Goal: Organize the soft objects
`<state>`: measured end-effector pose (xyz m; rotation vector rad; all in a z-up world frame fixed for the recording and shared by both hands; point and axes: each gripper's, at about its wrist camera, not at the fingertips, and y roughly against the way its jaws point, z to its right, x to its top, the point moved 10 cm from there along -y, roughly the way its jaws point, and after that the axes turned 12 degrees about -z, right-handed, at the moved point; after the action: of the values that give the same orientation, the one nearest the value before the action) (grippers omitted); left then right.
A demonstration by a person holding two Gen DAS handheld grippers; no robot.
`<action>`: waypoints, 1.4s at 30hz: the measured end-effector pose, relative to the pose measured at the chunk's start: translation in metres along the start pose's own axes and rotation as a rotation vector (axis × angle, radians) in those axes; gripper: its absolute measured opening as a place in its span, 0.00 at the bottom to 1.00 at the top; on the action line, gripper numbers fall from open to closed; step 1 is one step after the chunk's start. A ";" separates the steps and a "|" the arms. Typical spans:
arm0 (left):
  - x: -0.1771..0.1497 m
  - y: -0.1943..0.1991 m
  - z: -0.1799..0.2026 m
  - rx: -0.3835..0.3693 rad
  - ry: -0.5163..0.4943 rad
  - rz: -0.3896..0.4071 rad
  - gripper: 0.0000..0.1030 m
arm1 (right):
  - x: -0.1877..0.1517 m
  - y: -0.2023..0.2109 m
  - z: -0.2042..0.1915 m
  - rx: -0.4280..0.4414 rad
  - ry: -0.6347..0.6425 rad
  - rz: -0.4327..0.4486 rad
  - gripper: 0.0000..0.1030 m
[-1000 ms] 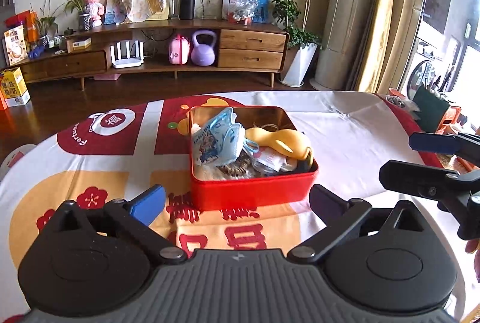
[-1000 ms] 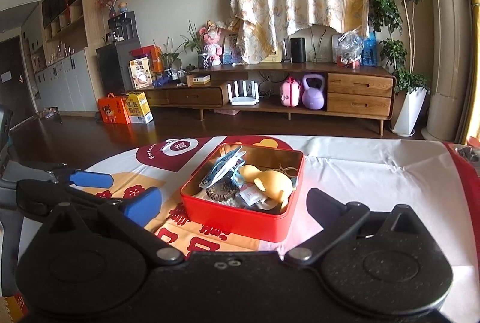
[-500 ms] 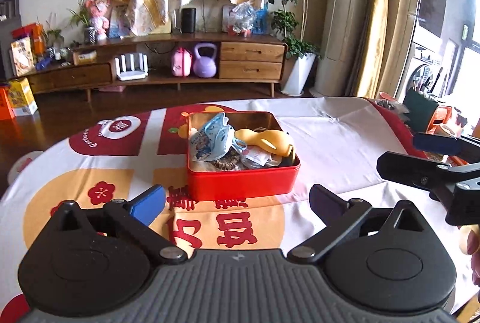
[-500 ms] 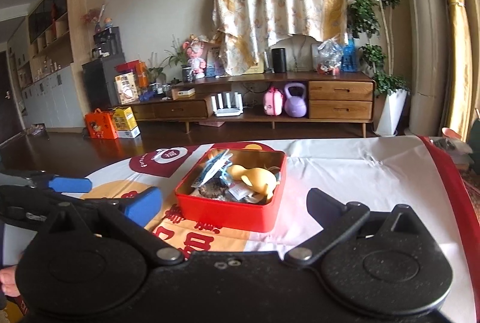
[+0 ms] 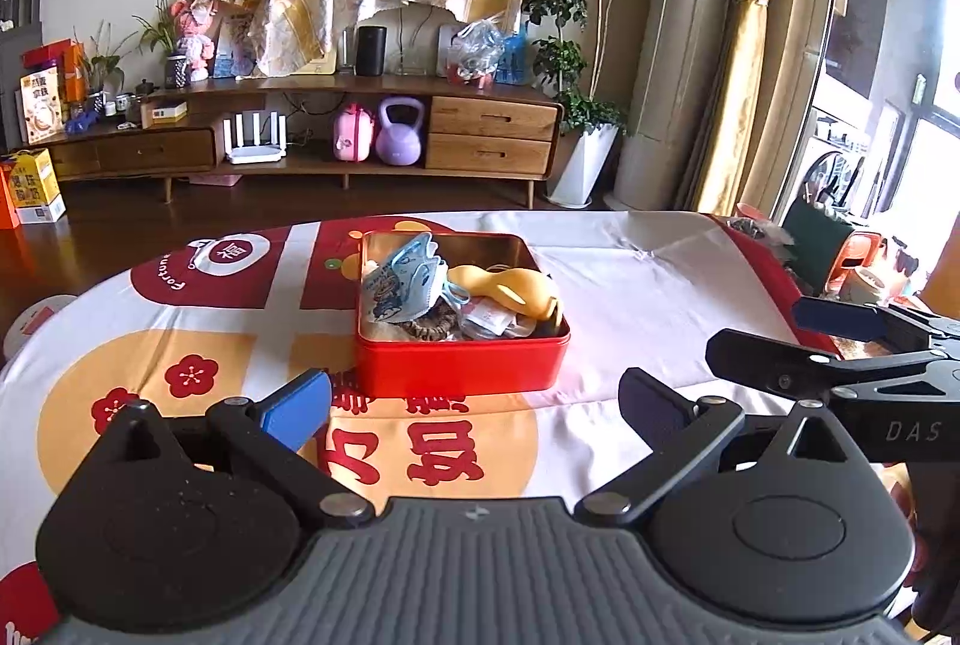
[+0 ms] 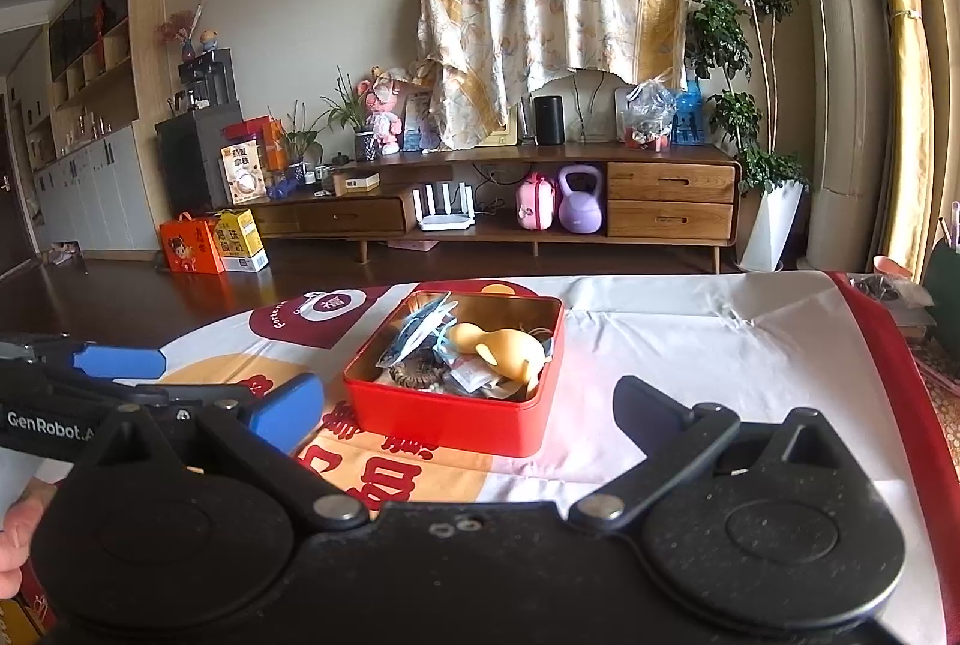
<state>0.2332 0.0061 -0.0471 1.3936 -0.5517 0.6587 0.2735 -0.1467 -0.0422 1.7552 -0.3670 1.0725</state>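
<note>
A red tin box (image 5: pixel 462 368) stands in the middle of the table. In it lie a blue face mask (image 5: pixel 403 283), a yellow soft toy (image 5: pixel 510 288), a brown hair tie (image 5: pixel 426 326) and small packets. It also shows in the right wrist view (image 6: pixel 444 417). My left gripper (image 5: pixel 474 408) is open and empty, a little short of the box's front wall. My right gripper (image 6: pixel 468 405) is open and empty, near the box's front right corner. The right gripper also shows in the left wrist view (image 5: pixel 798 339) at the right.
The table carries a white, red and orange printed cloth (image 5: pixel 180 345). Beyond its far edge lie a wooden floor and a long TV cabinet (image 5: pixel 336 129). A potted plant (image 5: pixel 588 105) and curtains stand at the right.
Both grippers have pulled back and up from the red box, which now looks smaller and farther away. Both stay open and empty.
</note>
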 end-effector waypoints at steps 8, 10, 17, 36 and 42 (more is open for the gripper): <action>-0.002 0.001 -0.001 -0.001 0.005 -0.003 1.00 | -0.001 0.000 -0.001 0.007 -0.005 -0.004 1.00; -0.002 0.001 -0.002 -0.001 0.005 -0.003 1.00 | -0.002 0.001 -0.002 0.010 -0.009 -0.002 1.00; -0.002 0.003 -0.002 0.002 0.005 0.001 1.00 | -0.002 0.001 -0.001 0.010 -0.010 -0.004 1.00; -0.002 0.003 -0.002 0.001 0.005 0.002 1.00 | -0.003 0.000 0.000 0.012 -0.010 -0.003 1.00; -0.001 0.003 -0.002 0.005 0.001 0.004 1.00 | -0.003 0.000 0.001 0.012 -0.010 -0.003 1.00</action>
<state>0.2297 0.0078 -0.0458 1.3974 -0.5525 0.6643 0.2720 -0.1480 -0.0444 1.7717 -0.3649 1.0665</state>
